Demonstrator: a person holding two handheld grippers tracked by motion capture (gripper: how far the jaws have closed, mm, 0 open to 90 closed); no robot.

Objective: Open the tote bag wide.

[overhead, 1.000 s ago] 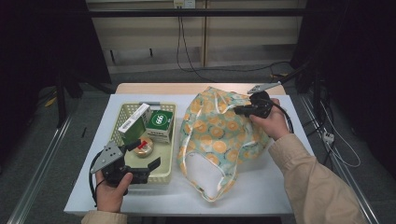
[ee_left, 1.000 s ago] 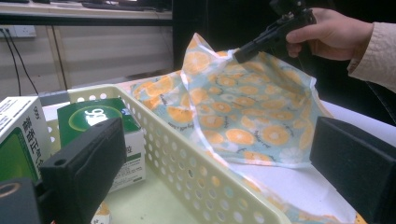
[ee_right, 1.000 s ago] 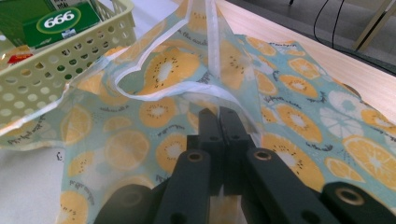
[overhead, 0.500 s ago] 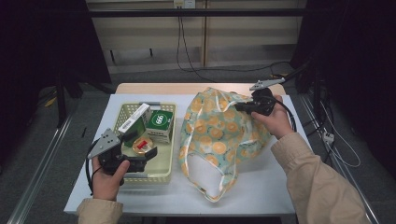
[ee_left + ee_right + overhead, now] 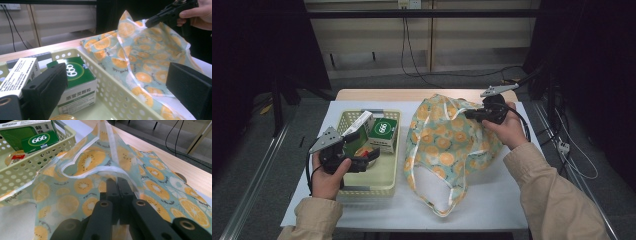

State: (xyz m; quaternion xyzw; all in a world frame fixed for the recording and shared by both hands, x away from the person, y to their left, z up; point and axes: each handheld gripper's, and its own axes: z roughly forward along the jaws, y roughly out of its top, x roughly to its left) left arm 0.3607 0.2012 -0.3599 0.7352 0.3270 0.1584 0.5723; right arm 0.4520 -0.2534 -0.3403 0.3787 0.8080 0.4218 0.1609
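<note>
My right hand-held gripper (image 5: 117, 185) pinches the thin, limp orange-print bag's (image 5: 447, 145) rim beside the basket (image 5: 388, 176); my left hand-held gripper (image 5: 117, 87) gapes empty.

High cam sits above my side, looking fwd and down. My left gripper cam rides low over the basket (image 5: 105, 82), facing the bag (image 5: 150, 57) at upper right. Right gripper cam is v. close on the bag; both share the green box (image 5: 40, 138).
</note>
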